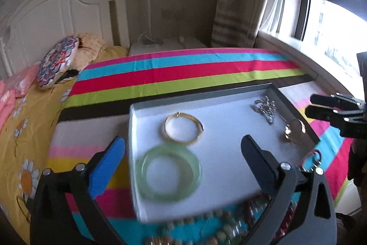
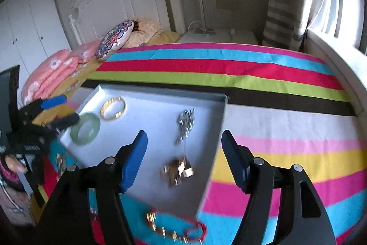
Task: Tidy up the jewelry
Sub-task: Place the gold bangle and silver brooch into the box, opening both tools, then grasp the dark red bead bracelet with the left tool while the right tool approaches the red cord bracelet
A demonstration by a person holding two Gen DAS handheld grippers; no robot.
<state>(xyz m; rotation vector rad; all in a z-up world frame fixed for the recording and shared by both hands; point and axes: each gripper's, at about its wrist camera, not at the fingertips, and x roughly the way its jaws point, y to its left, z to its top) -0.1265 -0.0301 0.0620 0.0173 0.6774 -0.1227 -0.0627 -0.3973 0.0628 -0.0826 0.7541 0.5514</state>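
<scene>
**A:** Where did you stand at that moment?

**B:** Your left claw (image 1: 183,162) was spread as wide as it goes and held nothing. The green bangle (image 1: 168,172) lay on the tray (image 1: 146,210) floor under the gap between the fingers, just beside the gold bangle (image 1: 183,128). Your right claw (image 2: 184,160) was partly open and also empty, with the gold clasp piece (image 2: 179,170) lying on the tray below it and the silver piece (image 2: 185,122) a little farther in.

**A:** And what was not in the tray?

**B:** The bead strands (image 1: 220,229) and the red-and-gold bracelet (image 2: 176,229) lay on the striped cloth (image 2: 286,153) at the tray's near edge. I'd judge those were what you had left to sort.

**A:** What could have gone wrong from there?

**B:** Three things, I think. The tray sat on a bed, so pressing a claw on its rim could have tipped it and slid the bangles together. The two bangles were nearly touching, so a careless pass of your left claw could have knocked one against the other. And the strands looked tangled and were blurred, so I could not tell them apart; a pinch on one bead might have dragged the whole bunch, or caught the tray's edge.
</scene>
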